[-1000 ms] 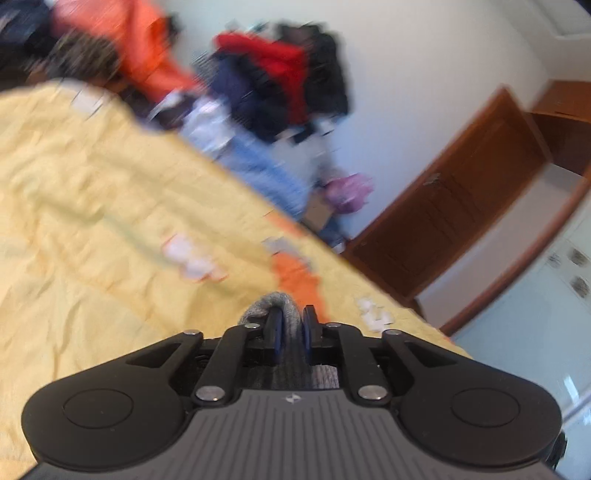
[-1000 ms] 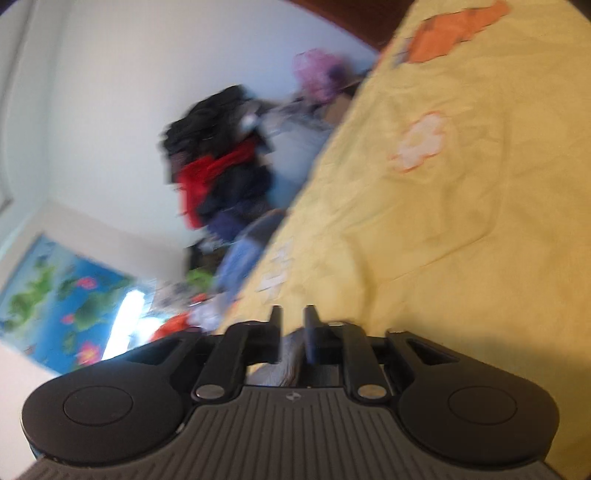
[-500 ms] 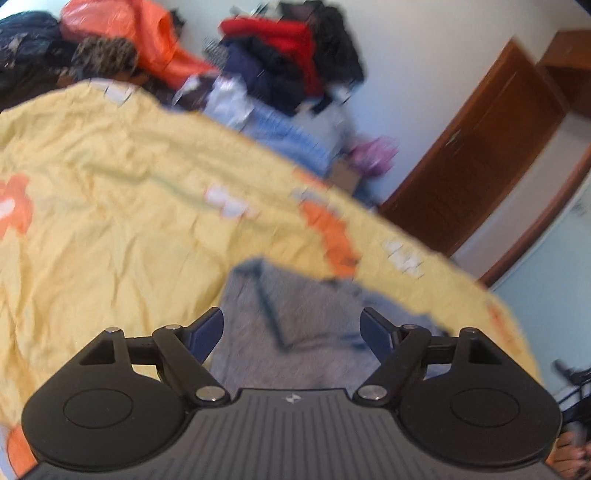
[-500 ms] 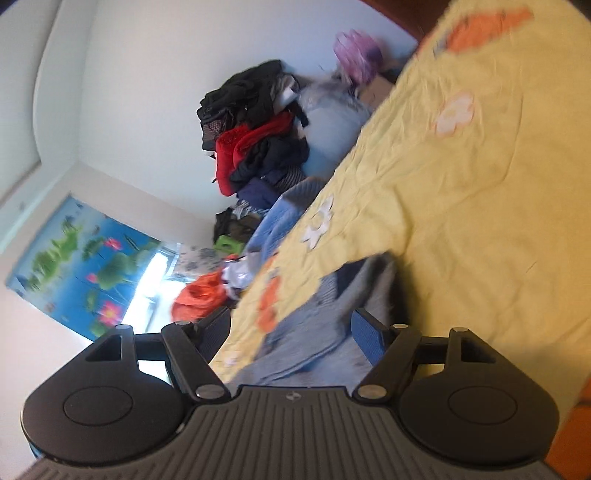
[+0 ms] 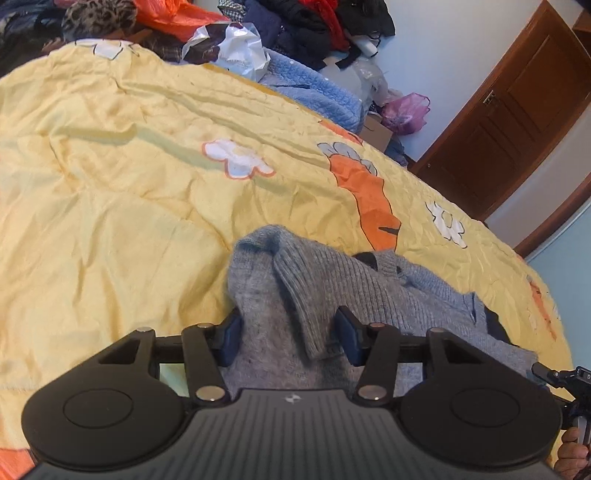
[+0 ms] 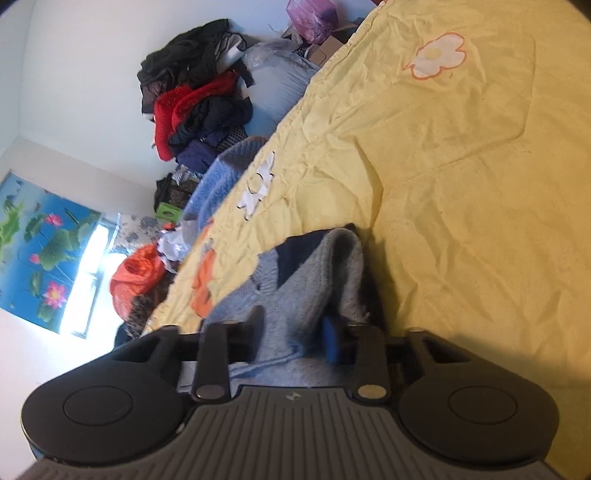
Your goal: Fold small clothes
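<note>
A small grey knit sweater lies crumpled on the yellow bedspread, one ribbed sleeve folded over its body. My left gripper is open, its blue-padded fingers either side of the sweater's near part. In the right wrist view the same sweater, with a dark navy patch, lies on the bedspread. My right gripper is open, its fingers straddling a raised fold of the knit. Neither gripper pinches the cloth.
A heap of clothes, an orange bag and a blue fleece blanket lie beyond the bed's far edge. A wooden door stands at the right. A hand and the other gripper show at the lower right.
One second ago both grippers were shut on the grey sweater and held it up. They opened and let it drop onto the bedspread, and their jaws have since narrowed around it.
</note>
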Action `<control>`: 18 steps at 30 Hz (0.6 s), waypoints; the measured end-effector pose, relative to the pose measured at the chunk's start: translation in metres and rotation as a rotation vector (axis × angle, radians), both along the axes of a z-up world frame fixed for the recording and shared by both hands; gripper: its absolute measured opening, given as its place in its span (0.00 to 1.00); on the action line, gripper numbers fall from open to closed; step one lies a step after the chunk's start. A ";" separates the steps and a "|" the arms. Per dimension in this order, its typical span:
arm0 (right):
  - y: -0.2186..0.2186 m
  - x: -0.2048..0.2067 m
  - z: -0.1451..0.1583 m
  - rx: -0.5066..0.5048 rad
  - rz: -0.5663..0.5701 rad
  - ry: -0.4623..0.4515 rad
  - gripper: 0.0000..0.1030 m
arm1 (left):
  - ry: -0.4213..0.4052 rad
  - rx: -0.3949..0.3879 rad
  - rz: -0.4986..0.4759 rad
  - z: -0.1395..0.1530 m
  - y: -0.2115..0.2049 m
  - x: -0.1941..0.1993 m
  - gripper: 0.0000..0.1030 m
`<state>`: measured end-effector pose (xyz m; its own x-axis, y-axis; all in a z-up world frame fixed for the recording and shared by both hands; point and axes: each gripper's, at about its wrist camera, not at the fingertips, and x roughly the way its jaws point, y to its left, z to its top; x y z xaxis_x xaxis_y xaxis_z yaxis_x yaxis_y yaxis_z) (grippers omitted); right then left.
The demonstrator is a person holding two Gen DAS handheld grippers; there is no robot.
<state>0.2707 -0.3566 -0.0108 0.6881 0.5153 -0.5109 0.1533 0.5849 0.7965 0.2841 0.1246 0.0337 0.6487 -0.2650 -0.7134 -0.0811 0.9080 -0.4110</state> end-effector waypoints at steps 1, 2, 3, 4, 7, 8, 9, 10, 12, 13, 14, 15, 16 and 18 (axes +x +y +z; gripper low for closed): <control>-0.001 0.000 0.000 0.007 0.005 -0.004 0.32 | -0.008 -0.010 0.002 0.002 0.002 0.001 0.50; -0.002 0.000 -0.001 0.016 0.009 -0.008 0.32 | -0.018 -0.026 0.004 0.004 0.005 0.001 0.50; -0.005 -0.001 0.000 0.024 0.012 -0.008 0.32 | -0.024 -0.037 0.006 0.005 0.007 0.001 0.50; -0.007 -0.001 -0.001 0.031 0.018 -0.007 0.32 | -0.026 -0.040 0.009 0.006 0.009 0.000 0.51; -0.012 -0.001 -0.002 0.053 0.025 -0.003 0.32 | -0.018 -0.065 0.010 0.009 0.015 -0.003 0.51; -0.013 -0.001 -0.003 0.056 0.026 -0.003 0.32 | -0.030 -0.077 0.014 0.012 0.017 -0.006 0.51; -0.014 -0.003 -0.002 0.060 0.025 -0.002 0.32 | -0.052 -0.095 0.022 0.016 0.019 -0.010 0.51; -0.015 -0.004 -0.003 0.072 0.022 0.001 0.32 | -0.076 -0.123 0.025 0.020 0.021 -0.014 0.51; -0.017 -0.004 -0.005 0.087 0.018 0.005 0.32 | -0.094 -0.168 0.022 0.026 0.023 -0.019 0.51; -0.016 -0.004 -0.005 0.085 0.018 0.004 0.32 | -0.098 -0.176 0.018 0.028 0.023 -0.021 0.51; -0.016 -0.004 -0.006 0.084 0.018 0.006 0.32 | -0.102 -0.176 0.015 0.030 0.021 -0.022 0.51; -0.016 -0.004 -0.006 0.085 0.018 0.009 0.32 | -0.103 -0.170 0.007 0.030 0.019 -0.022 0.51; -0.015 -0.004 -0.005 0.082 0.020 0.009 0.32 | -0.096 -0.165 0.000 0.029 0.017 -0.021 0.51; -0.015 -0.005 -0.004 0.077 0.021 0.011 0.32 | -0.112 -0.162 0.014 0.031 0.016 -0.024 0.51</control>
<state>0.2661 -0.3719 -0.0151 0.6717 0.5673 -0.4763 0.1505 0.5251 0.8376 0.2600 0.1404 0.0645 0.7263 -0.3606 -0.5852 -0.0387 0.8286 -0.5586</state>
